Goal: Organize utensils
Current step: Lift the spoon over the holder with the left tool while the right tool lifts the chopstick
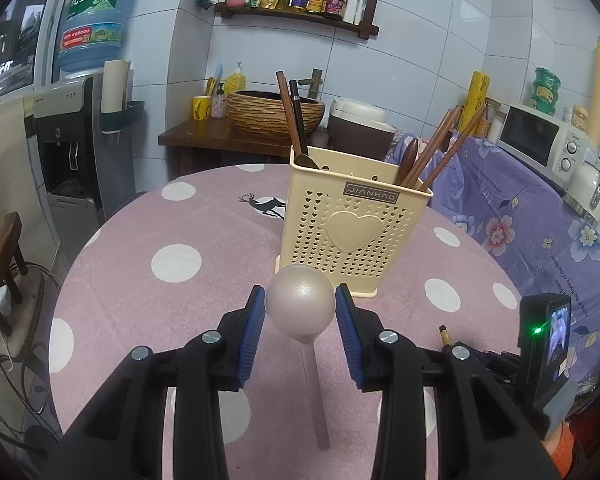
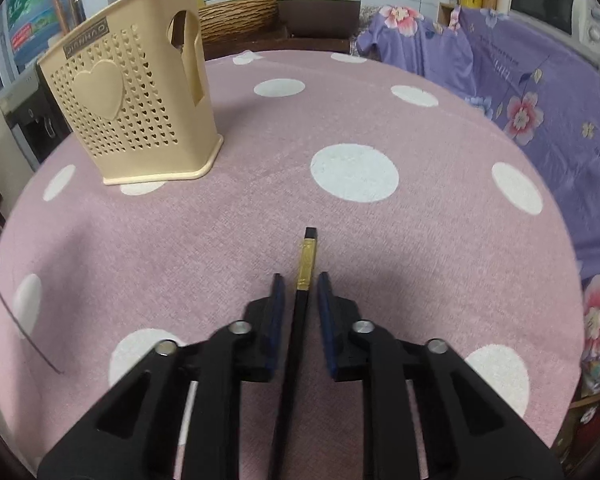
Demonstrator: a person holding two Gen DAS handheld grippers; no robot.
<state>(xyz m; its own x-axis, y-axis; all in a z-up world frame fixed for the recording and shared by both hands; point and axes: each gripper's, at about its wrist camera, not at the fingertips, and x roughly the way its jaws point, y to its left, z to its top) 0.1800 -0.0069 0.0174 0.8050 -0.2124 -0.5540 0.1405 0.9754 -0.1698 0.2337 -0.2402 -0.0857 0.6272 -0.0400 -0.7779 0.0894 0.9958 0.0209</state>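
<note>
A matte pinkish metal spoon (image 1: pixel 300 300) hangs bowl-up between my left gripper's (image 1: pixel 300 305) blue pads, which are shut on the bowl; its handle points back toward me above the pink dotted tablecloth (image 1: pixel 140 240). Just beyond stands the cream perforated utensil holder (image 1: pixel 352 224), with wooden chopsticks (image 1: pixel 436 152) and dark handles (image 1: pixel 294 120) in it. In the right wrist view, a black chopstick with a gold band (image 2: pixel 307 256) lies on the cloth (image 2: pixel 380 240). My right gripper (image 2: pixel 301 282) straddles it, jaws narrow, a slim gap on each side. The holder (image 2: pixel 132 92) is far left.
A purple flowered cloth (image 2: pixel 540 100) covers furniture along the table's right side, with a microwave (image 1: pixel 540 140) on it. A water dispenser (image 1: pixel 68 140) stands to the left. A woven basin (image 1: pixel 274 114) sits on a dark counter behind. A thin dark wire (image 2: pixel 20 320) crosses the table's left edge.
</note>
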